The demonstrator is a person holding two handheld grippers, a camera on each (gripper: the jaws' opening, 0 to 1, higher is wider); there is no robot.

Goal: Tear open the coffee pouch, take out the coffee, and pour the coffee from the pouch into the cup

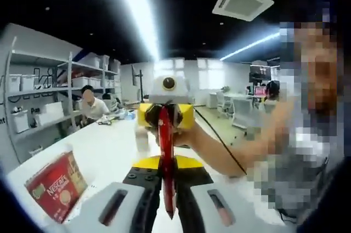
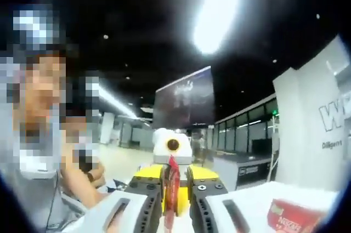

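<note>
Both grippers, left [image 1: 168, 200] and right [image 2: 171, 211], clenched on opposite ends of red coffee pouch [image 1: 166, 151] held aloft beside red Nescafé box [image 1: 55, 186]; no tear visible yet, extraction and pouring pending.

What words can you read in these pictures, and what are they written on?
"NESCAFE" on the red box, also seen in the right gripper view.
"W" in big letters on the white wall; the rest is cut off.
Small line under it starts "Dilig"; the rest is blurred.
Print on the sachet: too blurred.
</note>
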